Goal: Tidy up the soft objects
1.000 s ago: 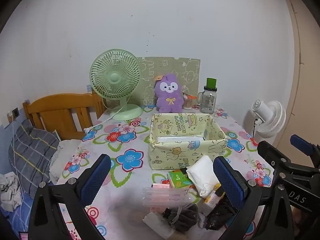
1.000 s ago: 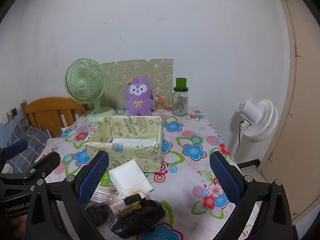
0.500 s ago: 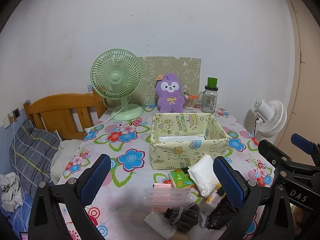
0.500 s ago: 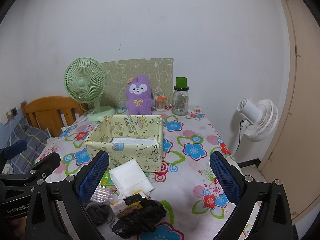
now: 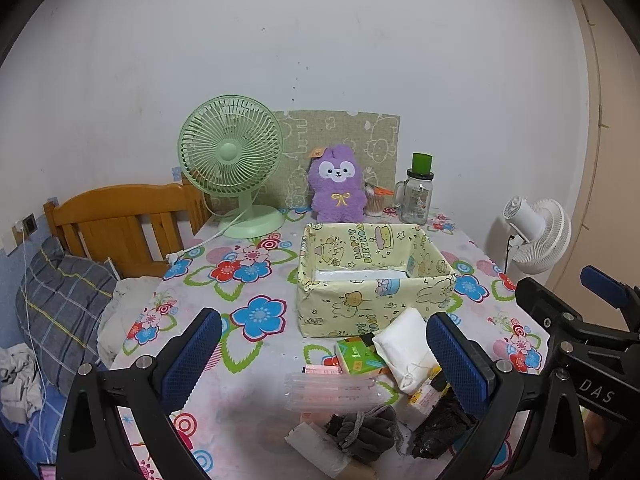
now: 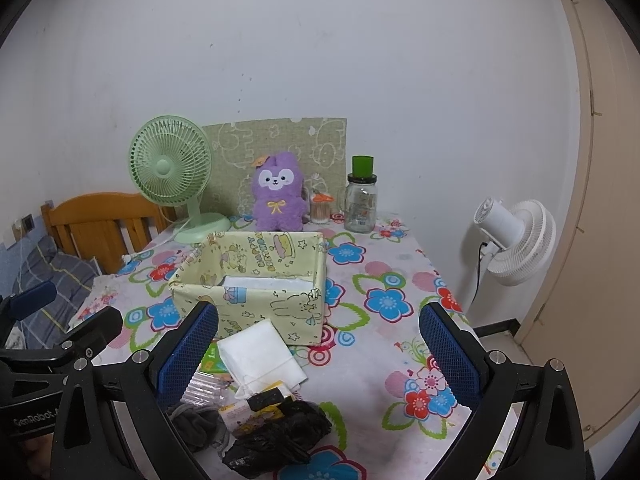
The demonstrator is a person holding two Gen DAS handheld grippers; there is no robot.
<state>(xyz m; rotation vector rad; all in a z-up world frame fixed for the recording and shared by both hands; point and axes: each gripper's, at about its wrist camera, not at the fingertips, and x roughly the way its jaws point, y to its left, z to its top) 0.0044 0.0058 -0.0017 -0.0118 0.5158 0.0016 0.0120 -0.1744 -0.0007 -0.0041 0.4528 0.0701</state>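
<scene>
Both wrist views face the yellow box (image 5: 374,280) from side by side.

Fluffy purple plush toy (image 5: 338,190) – glossy crinkled black plastic bag (image 6: 276,440) – matt paper-wrapped box (image 5: 372,280)

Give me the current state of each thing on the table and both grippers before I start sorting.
Left gripper: open, empty.
Right gripper: open, empty.
Yellow cartoon-print fabric box: upright, open-topped, something white inside.
White folded cloth packet: on the table, against the box front.
Black crumpled plastic bag: on the table.
Grey drawstring pouch: on the table.
Purple plush toy: upright.
Green-lidded glass jar: upright, lidded.
</scene>
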